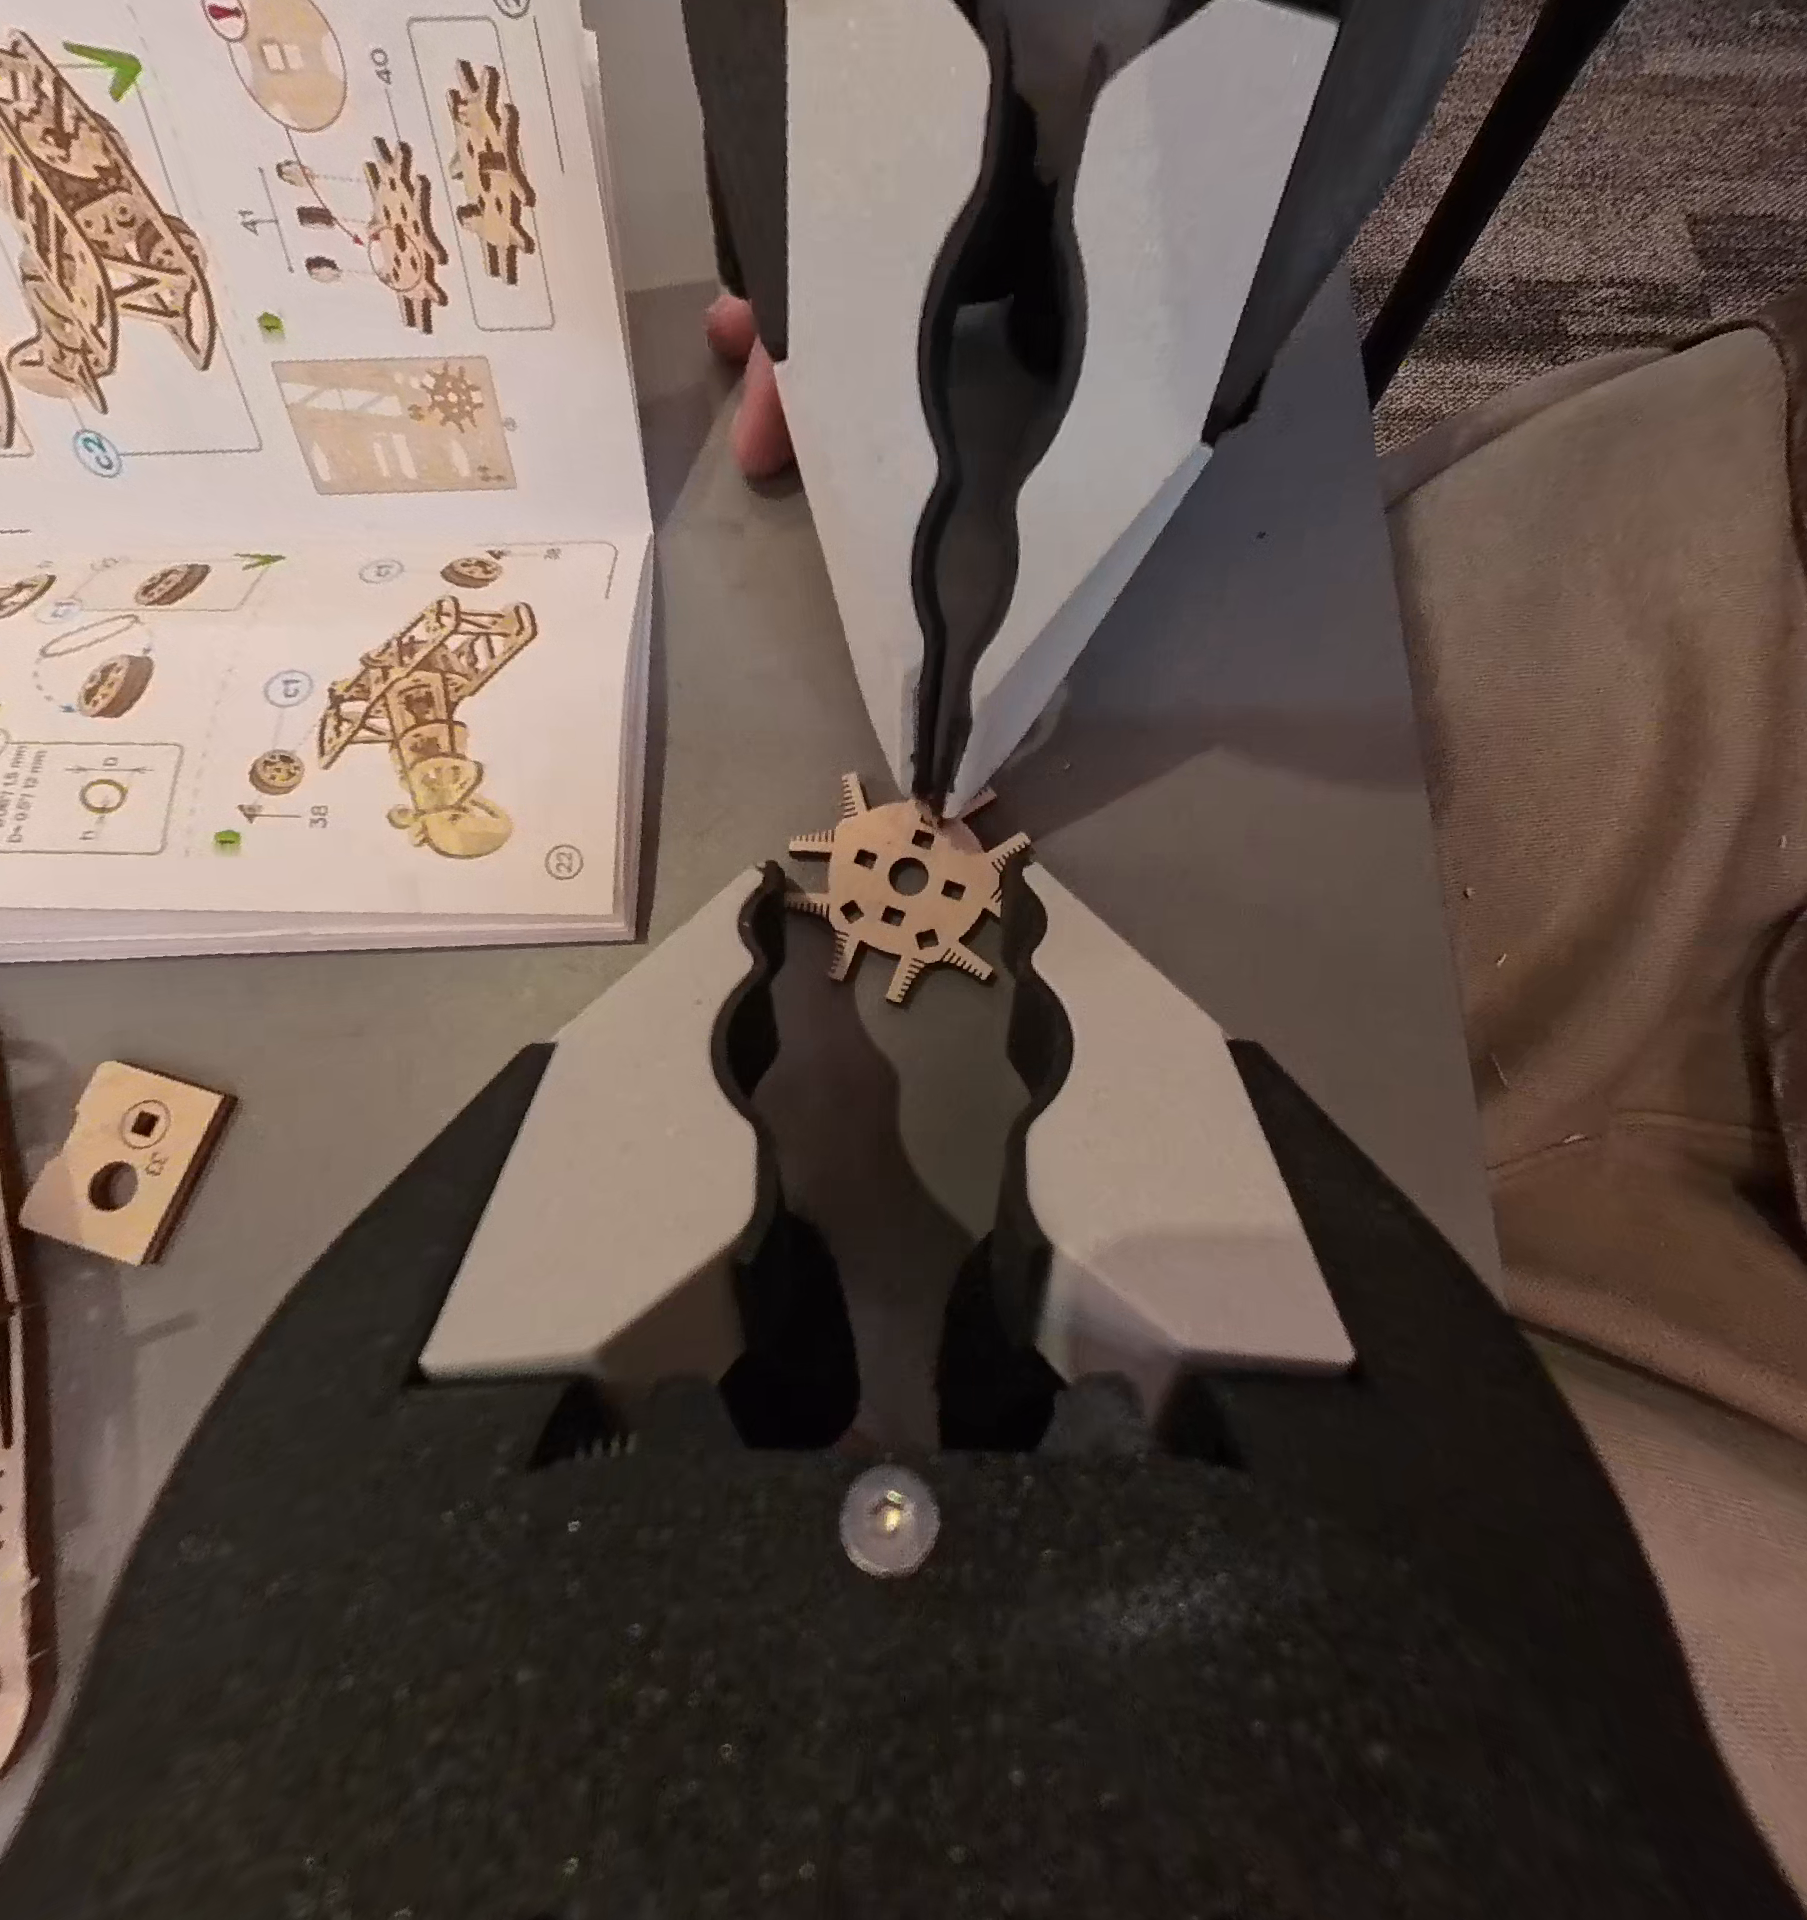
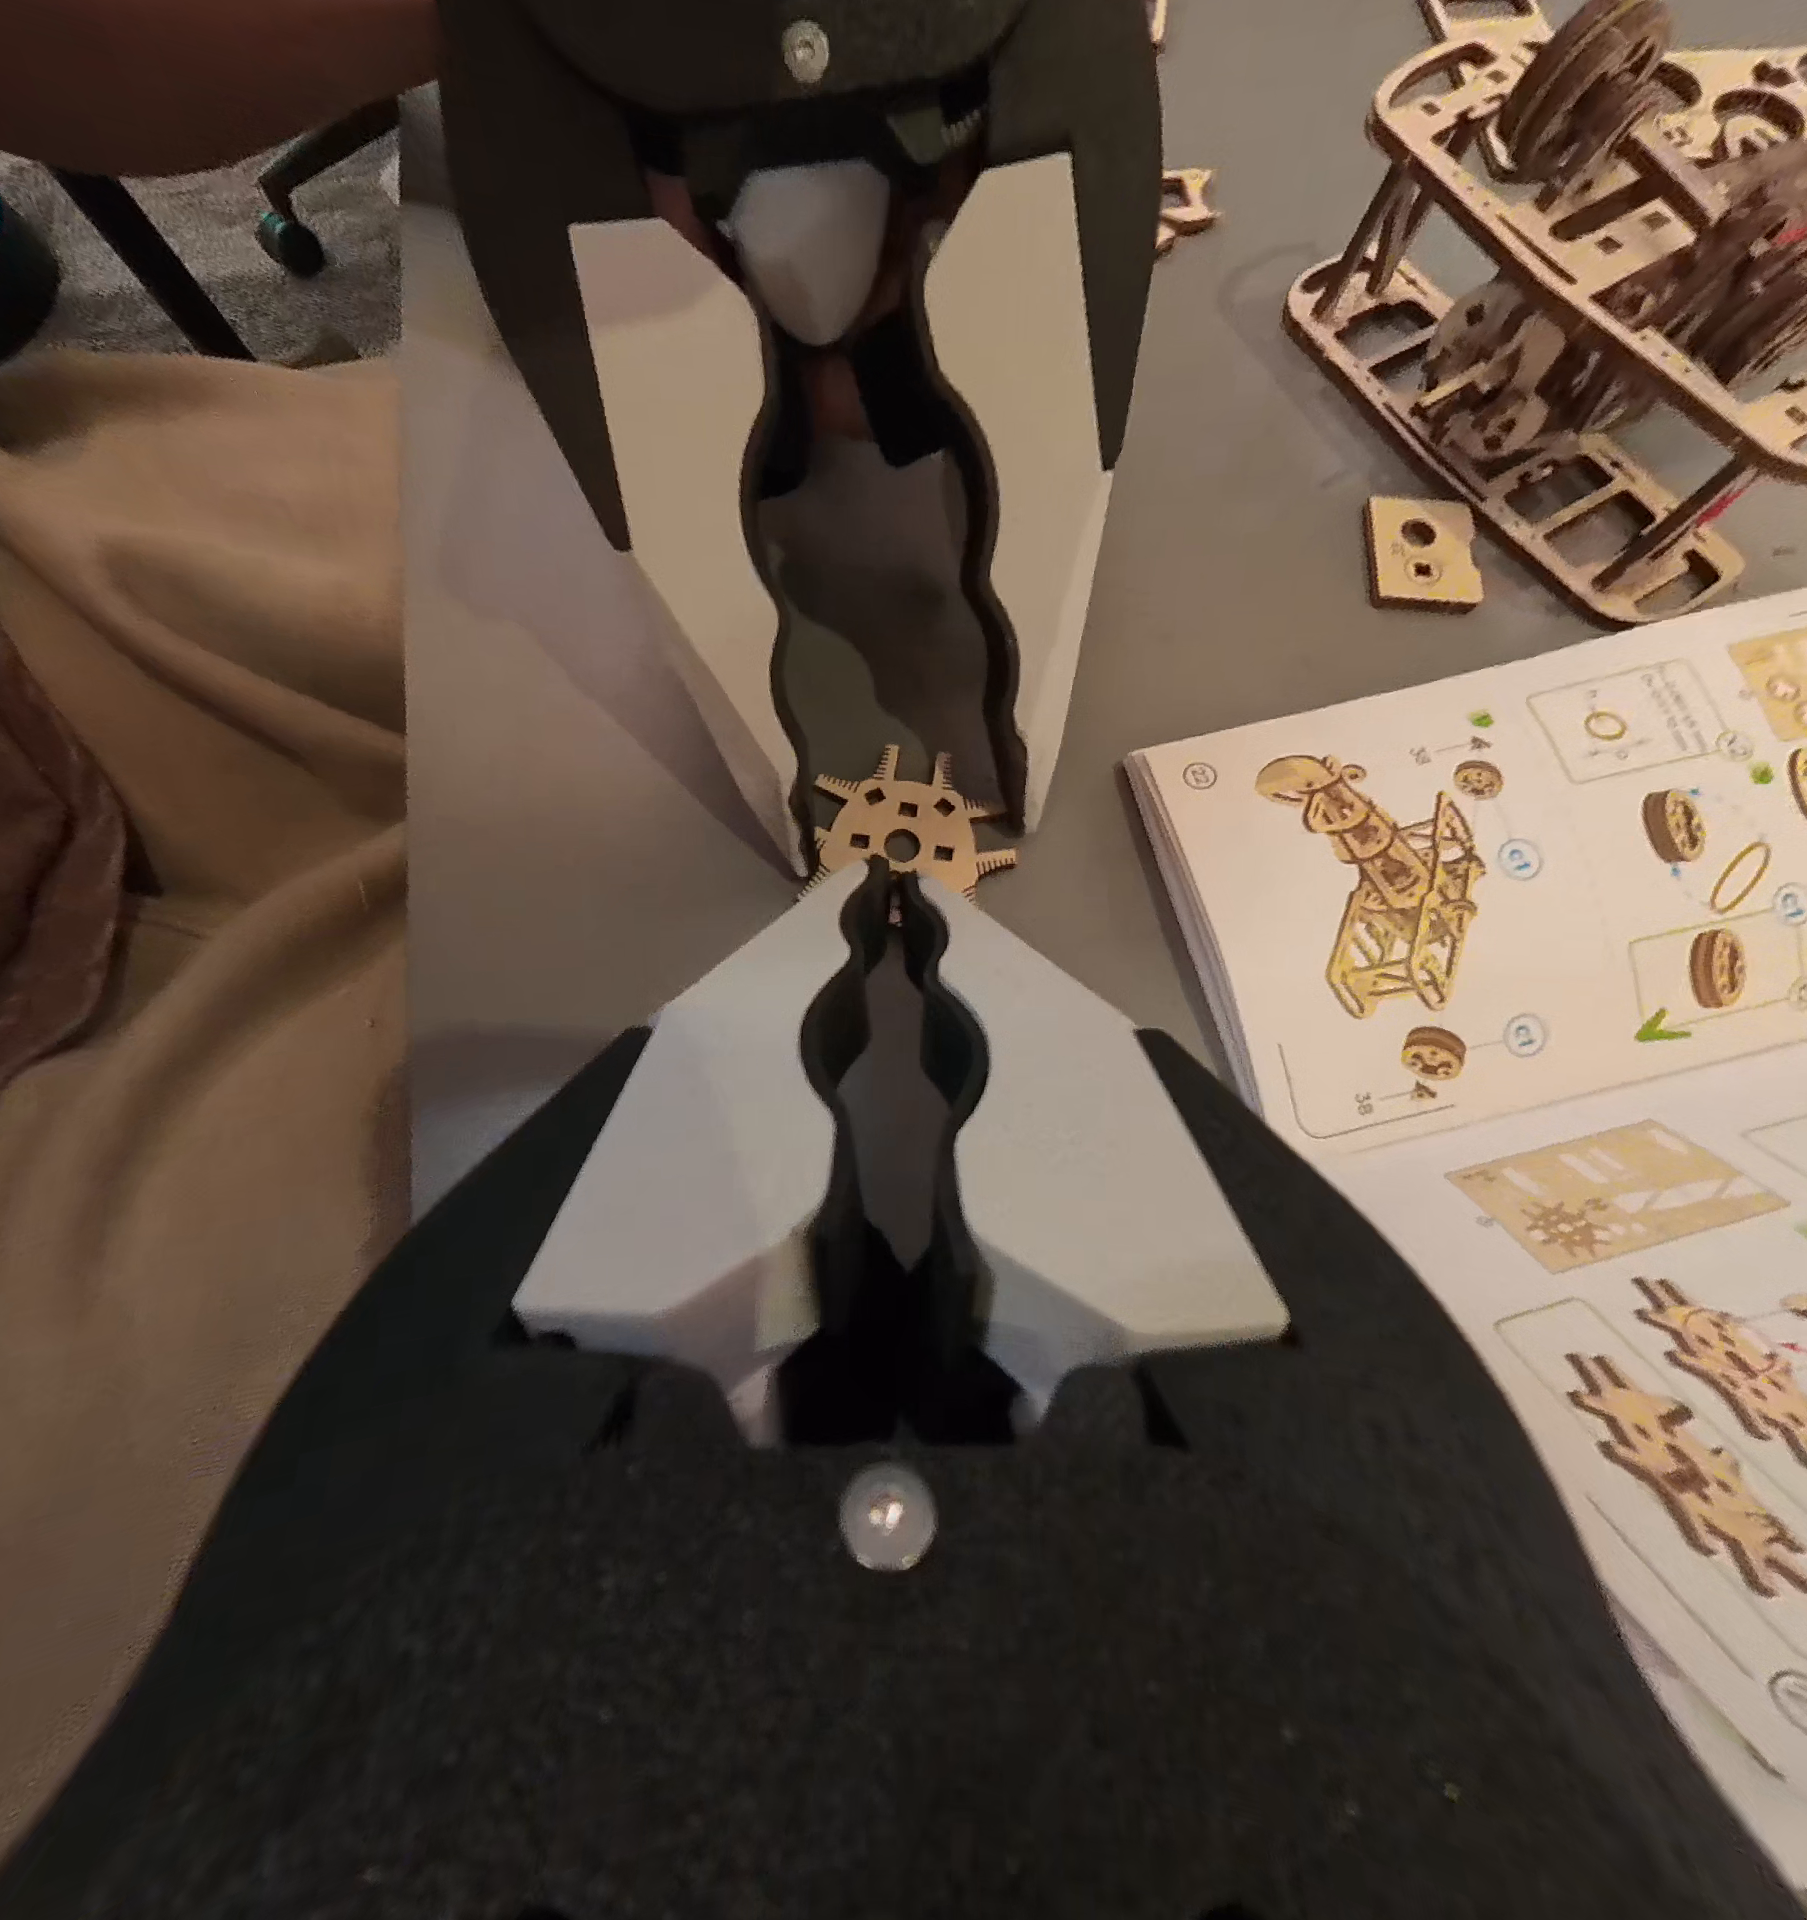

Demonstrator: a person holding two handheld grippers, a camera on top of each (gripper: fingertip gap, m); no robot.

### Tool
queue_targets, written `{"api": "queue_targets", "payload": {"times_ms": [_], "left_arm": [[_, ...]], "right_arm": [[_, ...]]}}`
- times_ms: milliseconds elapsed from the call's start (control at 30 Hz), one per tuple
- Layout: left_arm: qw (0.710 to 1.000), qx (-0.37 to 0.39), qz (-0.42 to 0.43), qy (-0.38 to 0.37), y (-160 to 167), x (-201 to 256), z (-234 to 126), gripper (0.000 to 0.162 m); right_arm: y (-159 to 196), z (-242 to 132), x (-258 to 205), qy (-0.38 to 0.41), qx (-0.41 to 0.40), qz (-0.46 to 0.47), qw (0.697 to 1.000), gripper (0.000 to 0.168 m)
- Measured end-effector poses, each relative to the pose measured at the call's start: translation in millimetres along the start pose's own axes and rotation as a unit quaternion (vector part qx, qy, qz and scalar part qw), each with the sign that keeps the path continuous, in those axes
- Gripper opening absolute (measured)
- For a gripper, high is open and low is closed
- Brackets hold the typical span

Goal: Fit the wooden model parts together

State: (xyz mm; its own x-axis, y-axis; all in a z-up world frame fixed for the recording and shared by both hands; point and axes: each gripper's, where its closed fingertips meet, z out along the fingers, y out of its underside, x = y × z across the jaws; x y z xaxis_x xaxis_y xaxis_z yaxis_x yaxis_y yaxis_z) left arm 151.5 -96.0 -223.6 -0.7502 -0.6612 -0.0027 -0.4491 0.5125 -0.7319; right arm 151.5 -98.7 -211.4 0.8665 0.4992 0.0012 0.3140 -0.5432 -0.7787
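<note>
A small wooden gear wheel (image 1: 904, 894) with toothed spokes and square holes is held over the grey table (image 1: 359, 1049). My right gripper (image 2: 891, 881) is shut on its rim; in the left wrist view this gripper (image 1: 938, 808) comes down from the top. My left gripper (image 1: 894, 888) is open, with one fingertip on each side of the gear; I cannot tell whether they touch the spokes. In the right wrist view the gear (image 2: 904, 826) sits between the left gripper's (image 2: 907, 826) spread fingertips.
An open instruction booklet (image 1: 286, 468) (image 2: 1553, 1039) lies on the table. A small square wooden plate (image 1: 130, 1158) (image 2: 1418, 566) lies next to a partly built wooden model (image 2: 1605, 312). A beige cloth (image 1: 1626, 831) (image 2: 151, 935) lies along the table edge. Less than 4 cm separates the two grippers' tips. The small square wooden plate (image 2: 1418, 566) is about 12 cm from my left fingertips. My left wrist view (image 1: 149, 1129) looks at it from another angle.
</note>
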Motion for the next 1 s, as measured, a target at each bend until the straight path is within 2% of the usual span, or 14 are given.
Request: {"api": "queue_targets", "payload": {"times_ms": [300,1000], "left_arm": [[1.000,0.000,0.000,0.001,0.1,-0.1,0.0,0.040],[1.000,0.003,0.000,-0.003,0.3,-0.3,-0.2,0.040]], "right_arm": [[-0.5,0.7,-0.6,-0.004,0.001,-0.017,1.000,0.001],[0.8,-1.2,-0.9,-0.013,0.004,0.032,0.999,0.001]]}}
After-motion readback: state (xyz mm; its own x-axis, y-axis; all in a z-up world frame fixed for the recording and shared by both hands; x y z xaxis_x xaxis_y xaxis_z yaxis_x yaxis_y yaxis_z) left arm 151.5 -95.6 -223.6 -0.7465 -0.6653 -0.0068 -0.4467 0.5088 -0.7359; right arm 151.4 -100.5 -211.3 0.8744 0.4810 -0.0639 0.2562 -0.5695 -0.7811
